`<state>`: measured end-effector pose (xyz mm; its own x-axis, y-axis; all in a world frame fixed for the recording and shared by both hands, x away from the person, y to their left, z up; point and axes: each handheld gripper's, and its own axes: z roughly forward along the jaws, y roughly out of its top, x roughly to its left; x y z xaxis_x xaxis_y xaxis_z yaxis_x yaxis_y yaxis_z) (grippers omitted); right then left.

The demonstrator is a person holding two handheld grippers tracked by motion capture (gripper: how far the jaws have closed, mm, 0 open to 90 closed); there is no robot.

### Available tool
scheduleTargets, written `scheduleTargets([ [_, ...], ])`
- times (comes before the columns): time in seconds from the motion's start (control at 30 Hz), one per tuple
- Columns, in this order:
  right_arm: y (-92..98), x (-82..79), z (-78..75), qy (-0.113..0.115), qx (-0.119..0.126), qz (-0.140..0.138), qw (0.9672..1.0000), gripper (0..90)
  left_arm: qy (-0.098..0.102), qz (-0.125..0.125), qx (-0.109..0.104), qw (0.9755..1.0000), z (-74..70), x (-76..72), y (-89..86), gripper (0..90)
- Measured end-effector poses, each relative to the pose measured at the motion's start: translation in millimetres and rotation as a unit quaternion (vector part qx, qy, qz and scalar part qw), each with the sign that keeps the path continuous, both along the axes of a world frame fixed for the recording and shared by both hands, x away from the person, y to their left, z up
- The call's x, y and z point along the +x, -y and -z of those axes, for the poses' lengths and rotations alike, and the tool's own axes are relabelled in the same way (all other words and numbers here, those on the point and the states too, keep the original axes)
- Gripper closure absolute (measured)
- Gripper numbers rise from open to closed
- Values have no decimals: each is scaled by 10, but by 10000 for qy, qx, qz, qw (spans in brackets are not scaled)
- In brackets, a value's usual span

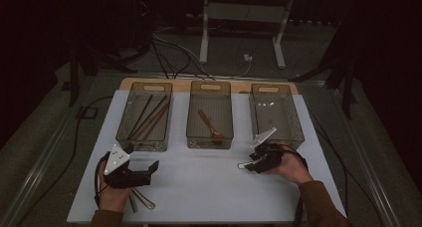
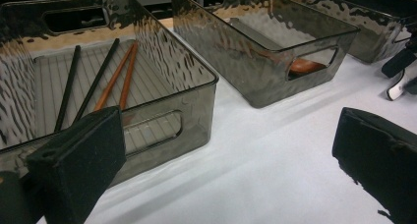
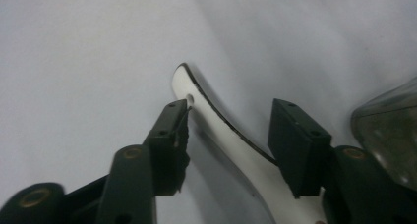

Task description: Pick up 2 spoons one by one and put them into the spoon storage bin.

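Note:
My right gripper (image 1: 250, 164) rests low on the white table top (image 1: 209, 187), in front of the right bin (image 1: 300, 130). In the right gripper view its jaws stand open (image 3: 231, 113) around the white spoon handle (image 3: 231, 140), which lies flat on the table. One pad sits at the handle's edge and the other stands apart from it. The spoon's white end (image 1: 242, 165) pokes out toward the left. My left gripper (image 1: 143, 158) hovers at the near left, open and empty (image 2: 226, 135), facing the left bin (image 2: 196, 116).
The left bin (image 1: 145, 140) holds black and brown chopsticks (image 1: 149, 118). A wooden spoon (image 1: 211, 125) lies in the middle bin (image 1: 209, 141). Metal cutlery (image 1: 143, 202) lies on the table under my left hand. Cables and a stand's legs sit on the floor beyond the table.

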<state>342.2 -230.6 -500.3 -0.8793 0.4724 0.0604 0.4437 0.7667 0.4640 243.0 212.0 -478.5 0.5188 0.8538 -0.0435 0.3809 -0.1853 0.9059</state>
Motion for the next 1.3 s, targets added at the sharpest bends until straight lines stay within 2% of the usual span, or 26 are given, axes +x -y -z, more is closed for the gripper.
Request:
scheduleTargets([
  [0.13, -19, -10, 17, 106, -197, -51, 9997, 467, -8, 5, 2, 10000, 2, 1, 6, 8],
  [0.2, -25, -12, 16, 93, -211, -46, 9997, 484, -4, 2, 0, 10000, 1, 1, 4, 8],
  [0.3, -31, -23, -7, 32, -116, -103, 9999, 614, -14, 0, -5, 10000, 4, 1, 5, 8],
  [0.4, -50, -22, -1, -51, -153, -79, 9998, 751, -9, 10, 3, 10000, 1, 1, 7, 8],
  [0.43, -59, -24, 10, 37, -221, -44, 9997, 780, -6, 10, 2, 10000, 1, 0, 7, 8],
  [0.5, -53, -9, 7, 17, -218, 37, 9998, 816, -12, 5, -5, 10000, 3, 2, 5, 8],
  [0.73, -55, 7, 6, -100, -209, 132, 9996, 805, -19, 22, 4, 10000, 6, 4, 16, 8],
  [0.87, -56, 4, 4, -69, -217, 164, 9996, 832, -19, 14, 3, 10000, 6, 3, 9, 8],
  [1.13, -51, 16, -3, -27, -201, 422, 9989, 860, -21, 17, 3, 10000, 7, 4, 8, 8],
  [1.2, -52, 17, -5, -23, -157, 495, 9986, 862, -21, 11, 0, 10000, 6, 4, 7, 8],
  [1.3, -43, 22, -23, 106, -55, 572, 9983, 863, -24, 11, 2, 10000, 8, 5, 6, 8],
])
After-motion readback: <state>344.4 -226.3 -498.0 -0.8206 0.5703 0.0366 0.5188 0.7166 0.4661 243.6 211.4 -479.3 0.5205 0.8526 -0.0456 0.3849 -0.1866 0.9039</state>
